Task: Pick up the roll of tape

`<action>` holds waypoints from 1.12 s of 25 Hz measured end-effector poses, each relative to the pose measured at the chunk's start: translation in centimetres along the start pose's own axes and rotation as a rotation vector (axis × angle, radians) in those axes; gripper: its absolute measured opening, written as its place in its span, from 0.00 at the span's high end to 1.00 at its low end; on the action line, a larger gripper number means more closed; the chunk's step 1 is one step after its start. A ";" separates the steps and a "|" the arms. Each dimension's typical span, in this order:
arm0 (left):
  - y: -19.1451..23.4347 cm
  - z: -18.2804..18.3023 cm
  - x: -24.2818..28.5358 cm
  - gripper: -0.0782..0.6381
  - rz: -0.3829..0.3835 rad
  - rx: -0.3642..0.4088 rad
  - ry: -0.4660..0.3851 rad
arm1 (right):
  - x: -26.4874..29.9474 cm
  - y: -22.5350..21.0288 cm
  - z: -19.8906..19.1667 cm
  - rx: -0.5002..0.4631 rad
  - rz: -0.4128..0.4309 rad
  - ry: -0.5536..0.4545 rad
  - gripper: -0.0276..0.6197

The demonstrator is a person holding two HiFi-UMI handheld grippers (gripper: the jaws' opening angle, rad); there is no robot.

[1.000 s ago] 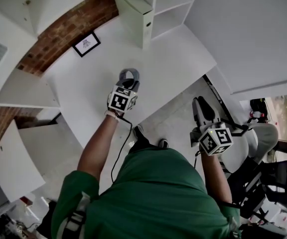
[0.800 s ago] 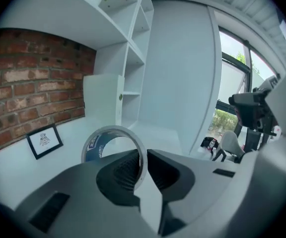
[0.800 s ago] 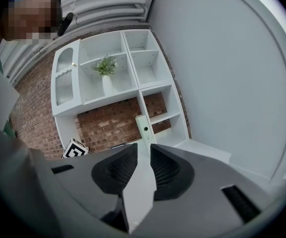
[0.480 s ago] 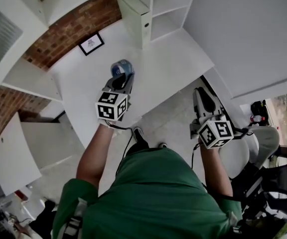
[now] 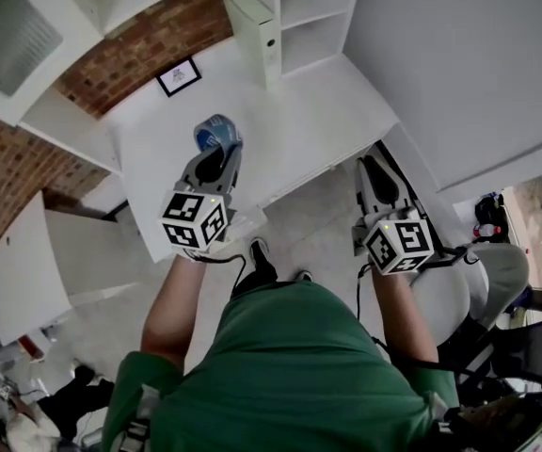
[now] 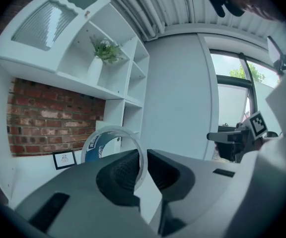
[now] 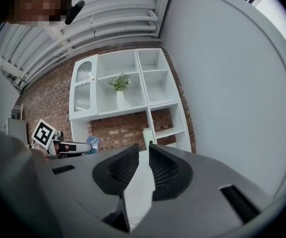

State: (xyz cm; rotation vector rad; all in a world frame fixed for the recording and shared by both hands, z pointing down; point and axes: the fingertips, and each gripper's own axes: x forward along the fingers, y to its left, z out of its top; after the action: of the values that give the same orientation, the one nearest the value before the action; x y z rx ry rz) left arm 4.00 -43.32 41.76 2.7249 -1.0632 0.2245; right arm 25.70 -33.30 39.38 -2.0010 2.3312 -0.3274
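Note:
The roll of tape (image 5: 216,134), a clear ring with a blue printed core, hangs above the white table (image 5: 318,121). My left gripper (image 5: 220,154) is shut on it, clear of the tabletop. In the left gripper view the ring (image 6: 99,144) stands upright, and the left gripper (image 6: 142,158) pinches its right rim between the dark pads. Off the table's right edge, over the floor, my right gripper (image 5: 374,169) points toward the shelves. In the right gripper view the right gripper (image 7: 144,151) has its jaws close together with nothing between them.
An upright white binder (image 5: 255,34) stands at the table's back beside a white shelf unit (image 5: 320,8). A small framed picture (image 5: 178,76) leans against the brick wall. A potted plant (image 6: 106,50) sits on an upper shelf. An office chair (image 5: 483,281) stands at the right.
The left gripper has lifted the tape off the table and drawn it back toward me. The right gripper has risen a little and shifted slightly.

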 end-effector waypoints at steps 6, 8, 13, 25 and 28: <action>-3.3 1.1 -4.2 0.81 0.064 -0.012 -0.073 | -2.5 0.4 0.3 -0.030 0.076 -0.016 0.83; -4.4 1.3 -5.2 0.80 0.080 -0.020 -0.093 | -3.1 0.3 0.3 -0.040 0.096 -0.018 0.84; -6.2 1.8 -7.1 0.80 0.102 -0.029 -0.128 | -4.1 -0.5 0.3 -0.047 0.095 -0.028 0.85; -5.2 4.1 -10.8 0.80 0.152 -0.005 -0.192 | -3.8 1.4 2.3 -0.082 0.123 -0.058 0.86; -3.4 4.4 -12.6 0.81 0.182 -0.002 -0.195 | -3.0 2.6 2.3 -0.090 0.122 -0.060 0.86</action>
State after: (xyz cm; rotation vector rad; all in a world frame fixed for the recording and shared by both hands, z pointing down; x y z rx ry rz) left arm -2.57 -33.83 34.31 2.6915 -1.3648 -0.0160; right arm 24.09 -30.27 36.30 -1.8660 2.4579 -0.1571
